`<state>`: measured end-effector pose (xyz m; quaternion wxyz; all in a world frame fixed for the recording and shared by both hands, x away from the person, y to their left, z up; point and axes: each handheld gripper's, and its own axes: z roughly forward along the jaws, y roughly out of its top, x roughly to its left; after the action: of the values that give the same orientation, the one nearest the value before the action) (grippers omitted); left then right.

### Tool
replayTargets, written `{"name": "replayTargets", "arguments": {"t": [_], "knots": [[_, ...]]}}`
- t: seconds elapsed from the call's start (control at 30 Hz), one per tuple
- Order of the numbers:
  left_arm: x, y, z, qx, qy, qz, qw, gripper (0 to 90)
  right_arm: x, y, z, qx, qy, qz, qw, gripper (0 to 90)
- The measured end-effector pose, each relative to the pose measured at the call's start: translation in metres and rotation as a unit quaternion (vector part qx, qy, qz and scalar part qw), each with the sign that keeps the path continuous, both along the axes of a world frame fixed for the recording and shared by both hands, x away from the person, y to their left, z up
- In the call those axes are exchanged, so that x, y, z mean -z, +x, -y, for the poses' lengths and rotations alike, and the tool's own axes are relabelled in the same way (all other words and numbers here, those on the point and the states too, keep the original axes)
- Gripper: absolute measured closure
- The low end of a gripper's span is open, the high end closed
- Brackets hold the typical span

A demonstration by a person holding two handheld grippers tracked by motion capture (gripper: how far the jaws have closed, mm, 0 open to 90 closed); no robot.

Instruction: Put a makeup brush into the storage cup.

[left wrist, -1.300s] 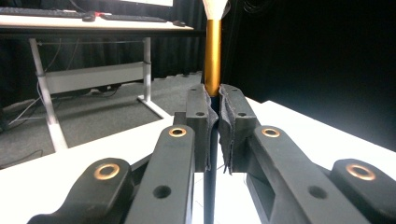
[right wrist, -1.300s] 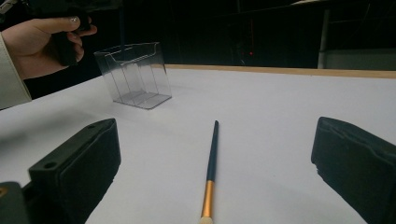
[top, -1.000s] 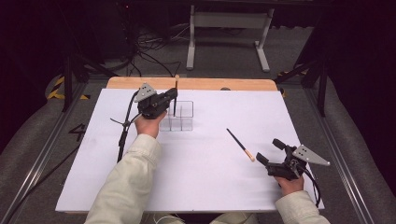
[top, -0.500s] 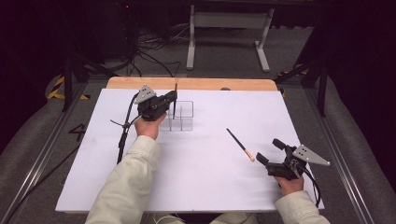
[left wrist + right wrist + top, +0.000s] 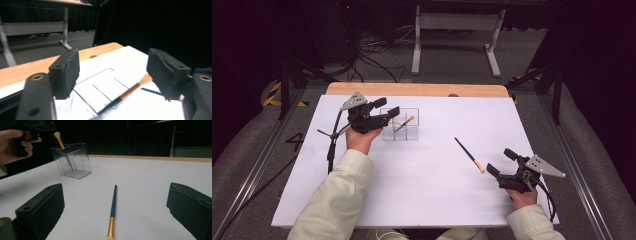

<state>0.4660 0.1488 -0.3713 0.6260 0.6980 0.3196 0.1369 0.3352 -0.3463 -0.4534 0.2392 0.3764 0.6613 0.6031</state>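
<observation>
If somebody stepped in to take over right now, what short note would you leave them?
Left hand-held gripper: jaws have just been opening, nothing between them, beside the clear organizer.
Right hand-held gripper: open, low over the table, holding nothing.
Done: one makeup brush leans in the clear organizer, bristles up.
Left: the second brush lies flat on the white table, just ahead of the right hand-held gripper; it probably goes into the organizer next.

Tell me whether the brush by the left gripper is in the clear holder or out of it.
In. The brush leans inside the clear holder, bristles up past the rim; the left gripper has just opened, nothing between its jaws.
</observation>
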Motion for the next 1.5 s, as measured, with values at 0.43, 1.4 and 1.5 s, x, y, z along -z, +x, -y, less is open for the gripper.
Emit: {"name": "replayTargets", "arguments": {"t": [0.43,1.4,1.5], "knots": [[-0.01,-0.054,-0.022,0.04,0.007,0.026,0.9989,18.6,0.0,-0.001,0.0,-0.001,-0.001,0.001,1.0,1.6],[0.044,-0.122,-0.068,0.006,-0.002,0.044,0.999,14.7,-0.002,-0.001,0.0,-0.006,0.002,0.005,1.0,0.2],[0.051,-0.124,-0.071,0.003,-0.005,0.044,0.999,14.7,-0.002,-0.001,0.0,-0.006,0.0,0.005,1.0,0.2]]}}
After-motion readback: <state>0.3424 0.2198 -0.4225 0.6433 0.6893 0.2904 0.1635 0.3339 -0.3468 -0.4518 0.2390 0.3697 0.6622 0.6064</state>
